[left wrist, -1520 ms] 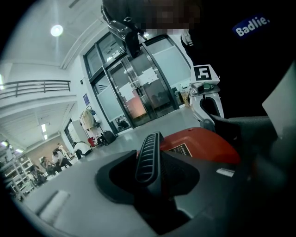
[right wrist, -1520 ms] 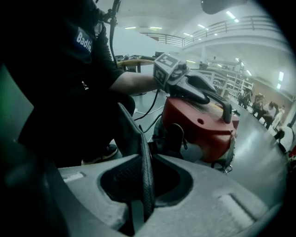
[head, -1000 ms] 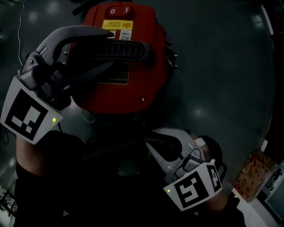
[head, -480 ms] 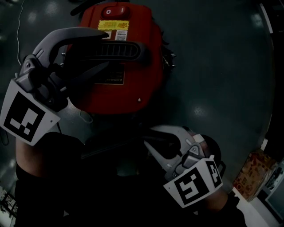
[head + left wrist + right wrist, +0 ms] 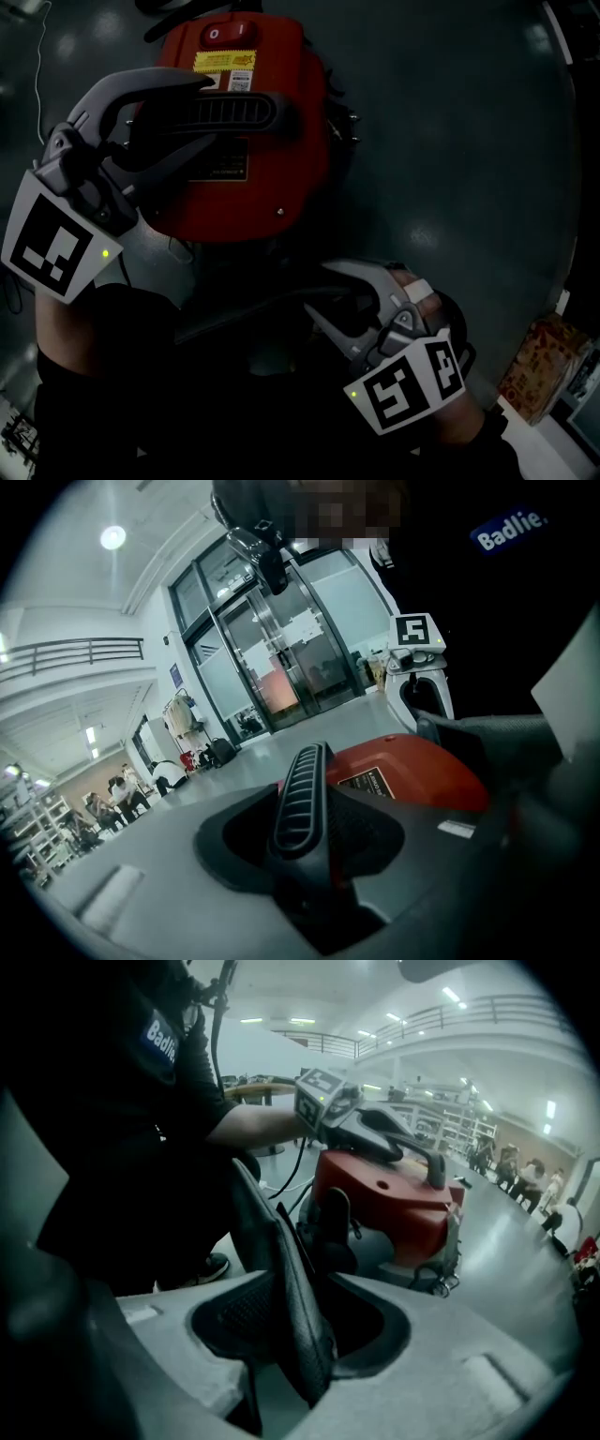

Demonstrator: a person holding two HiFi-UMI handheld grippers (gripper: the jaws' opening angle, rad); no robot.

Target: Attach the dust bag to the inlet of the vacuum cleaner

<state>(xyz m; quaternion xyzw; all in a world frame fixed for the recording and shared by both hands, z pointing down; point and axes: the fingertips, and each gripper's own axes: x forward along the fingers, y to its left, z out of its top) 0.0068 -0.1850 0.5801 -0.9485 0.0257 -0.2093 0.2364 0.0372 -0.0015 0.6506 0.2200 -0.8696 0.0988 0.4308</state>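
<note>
The red vacuum cleaner stands on the floor at the top of the head view. My left gripper is shut on its black ribbed handle, which fills the gap between the jaws in the left gripper view. Lower right, my right gripper points at the vacuum's near side. Its jaws have just been opening. The dark dust bag's edge stands between them, with room on both sides. A black round fitting shows on the vacuum just beyond the bag.
A cardboard box lies at the lower right, by a pale edge. A thin white cable runs over the dark glossy floor at the upper left. The vacuum's caster is on its right side. My own dark clothing fills the bottom of the head view.
In the head view the vacuum, with the left gripper on its handle, sits a little higher and further left. The right gripper has hardly shifted, and the bag stays between its fingers.
</note>
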